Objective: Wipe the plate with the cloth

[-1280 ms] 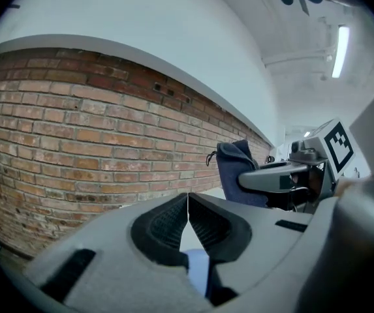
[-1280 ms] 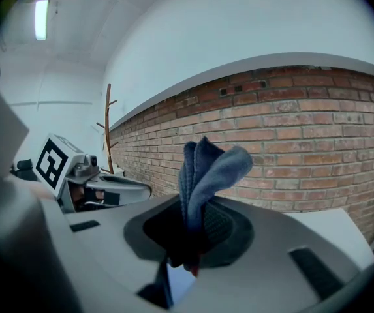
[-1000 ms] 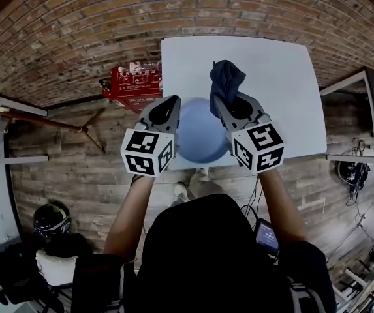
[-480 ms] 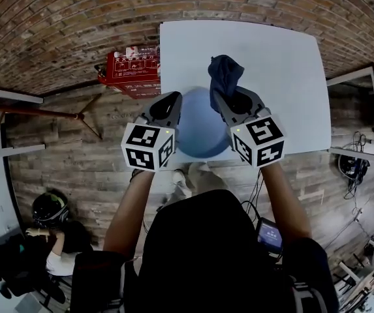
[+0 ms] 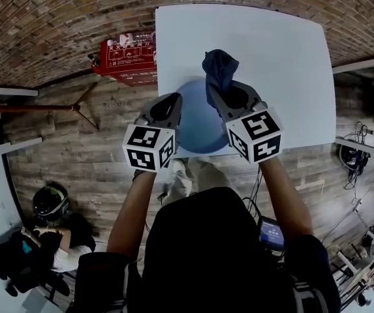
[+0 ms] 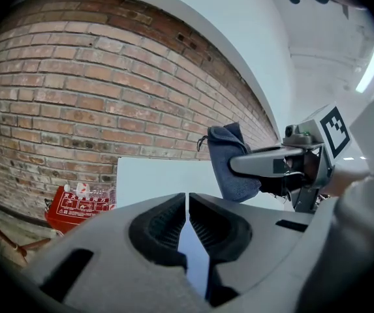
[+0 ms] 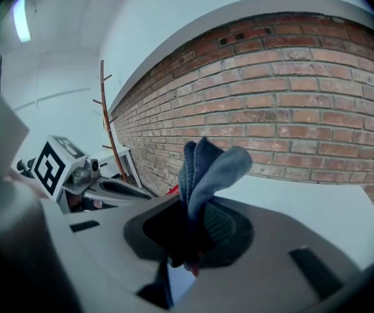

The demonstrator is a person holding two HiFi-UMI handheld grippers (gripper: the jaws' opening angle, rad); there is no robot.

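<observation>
The light blue round plate [image 5: 198,126] is suspended between the two grippers, over the near edge of the white rectangular table [image 5: 271,51]. Part of the plate lies over the table top and part over the wooden plank floor [image 5: 76,162]. No view shows whether the plate rests on the table edge.

The left gripper [image 5: 171,104] holds the plate at its left rim. In the left gripper view, the two ribbed black pads [image 6: 160,227] are closed to a narrow slit, and the thin pale blue edge of the plate [image 6: 194,256] is clamped in that slit. The pads touch the plate on both faces.

The dark blue folded cloth [image 5: 218,67] is clamped in the right gripper [image 5: 220,91]. In the right gripper view, the fingers are closed on the lower part of the cloth [image 7: 209,168], and the bunched folds stand up and forward past the fingertips. The ribbed pad [image 7: 222,230] presses against the fabric. A sliver of the pale blue plate [image 7: 173,282] shows below the jaws. In the head view, the right gripper lies over the right part of the plate, with the cloth projecting beyond the plate's far rim above the table top. Contact between cloth and plate cannot be confirmed.

A red rectangular box [image 5: 126,56] with white print stands on the floor just beside the table's left edge, against the brick wall [image 5: 56,18].
</observation>
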